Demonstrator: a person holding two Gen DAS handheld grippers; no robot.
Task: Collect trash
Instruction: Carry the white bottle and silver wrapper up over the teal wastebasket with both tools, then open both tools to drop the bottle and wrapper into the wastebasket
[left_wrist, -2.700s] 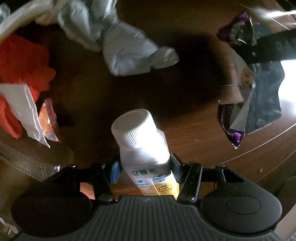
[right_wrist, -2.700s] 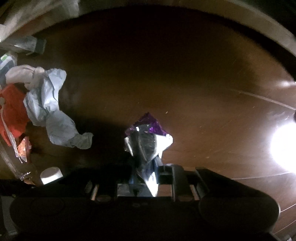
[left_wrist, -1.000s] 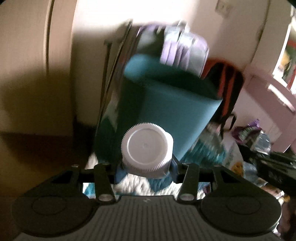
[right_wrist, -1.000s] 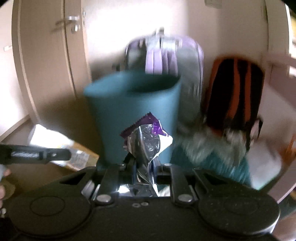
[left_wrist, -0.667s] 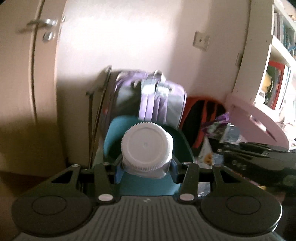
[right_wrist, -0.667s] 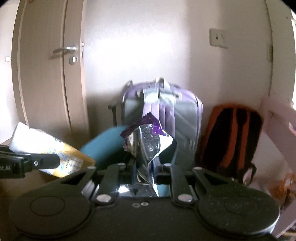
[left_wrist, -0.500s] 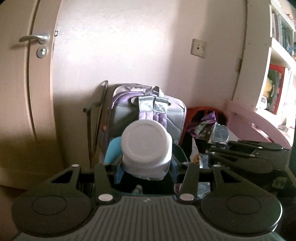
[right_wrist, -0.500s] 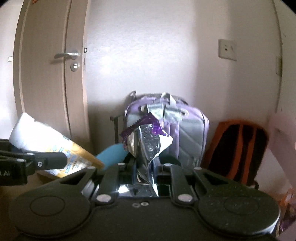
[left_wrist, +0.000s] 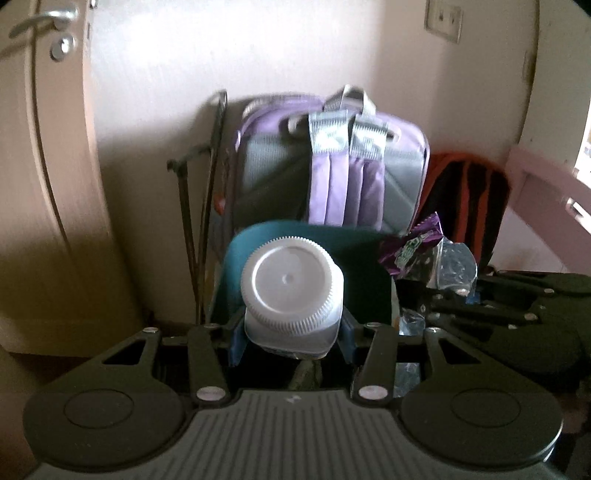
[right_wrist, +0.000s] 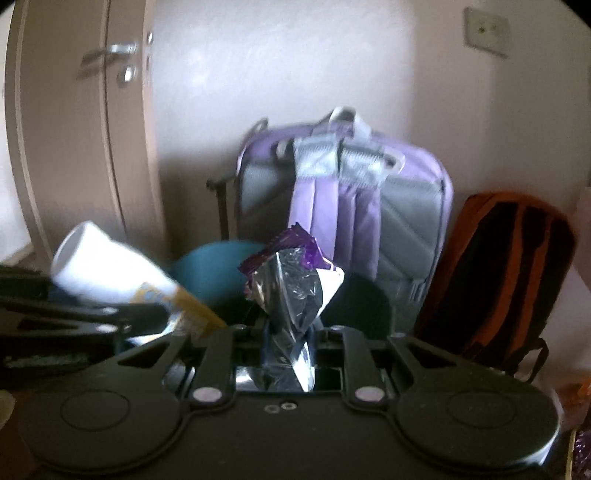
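My left gripper (left_wrist: 291, 341) is shut on a white-capped plastic bottle (left_wrist: 291, 291) with a yellow label, cap pointing forward over the teal bin (left_wrist: 362, 258). In the right wrist view the same bottle (right_wrist: 107, 273) juts in from the left above the bin (right_wrist: 210, 266). My right gripper (right_wrist: 290, 332) has a crumpled purple and silver snack wrapper (right_wrist: 291, 280) standing upright between its fingers; its jaws are opening, and the wrapper still sits in the grip. From the left wrist view the wrapper (left_wrist: 417, 247) and right gripper (left_wrist: 454, 291) hang at the bin's right rim.
A purple and grey backpack (left_wrist: 332, 173) leans on the wall just behind the bin. An orange and black backpack (right_wrist: 498, 266) stands to its right. A door (right_wrist: 74, 147) is at the left, dark rods (left_wrist: 207, 206) lean beside the bin, and a pink shelf (left_wrist: 546, 184) is at the right.
Both grippers left the dark table with bottle and wrapper, swung to the bin by the wall and closed in over its rim. The backpacks loom larger now.
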